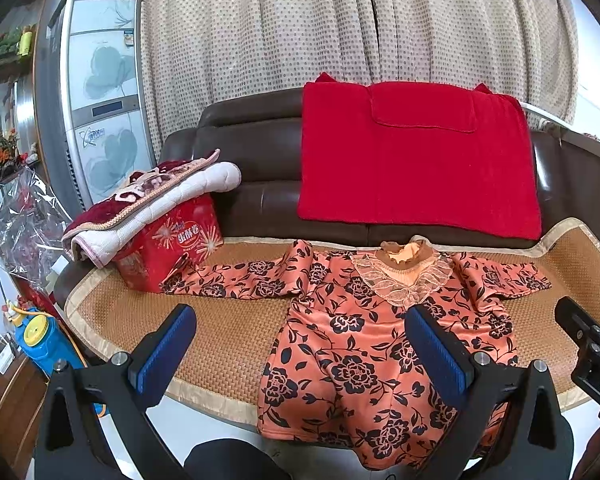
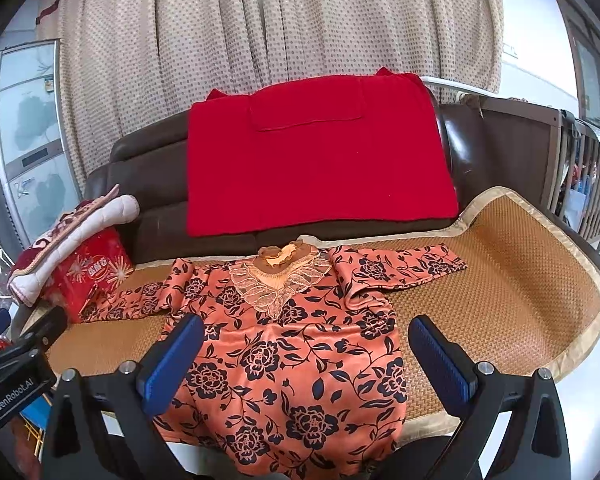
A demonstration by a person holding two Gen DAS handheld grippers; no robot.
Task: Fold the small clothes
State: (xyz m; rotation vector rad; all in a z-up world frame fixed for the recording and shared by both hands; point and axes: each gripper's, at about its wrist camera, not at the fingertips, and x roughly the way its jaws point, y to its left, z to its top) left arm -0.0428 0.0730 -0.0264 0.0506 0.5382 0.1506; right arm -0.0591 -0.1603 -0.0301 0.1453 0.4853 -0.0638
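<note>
On a woven rattan mat (image 1: 220, 332) edged in pale cloth, over a dark brown sofa (image 1: 260, 160), lies the orange floral top (image 1: 360, 344) — spread flat, sleeves out toward 9 and 3 o'clock, lace collar at 12. Behind it a red knit cloth (image 1: 420, 160) drapes the backrest, before a dotted beige curtain (image 1: 340, 32). At 9 o'clock a red box (image 1: 172, 248) carries a folded quilt (image 1: 140, 208); a refrigerator (image 1: 100, 92) stands beyond. The left gripper (image 1: 300, 344) and right gripper (image 2: 306, 356) hang above the top's hem, jaws spread wide — holding nothing.
</note>
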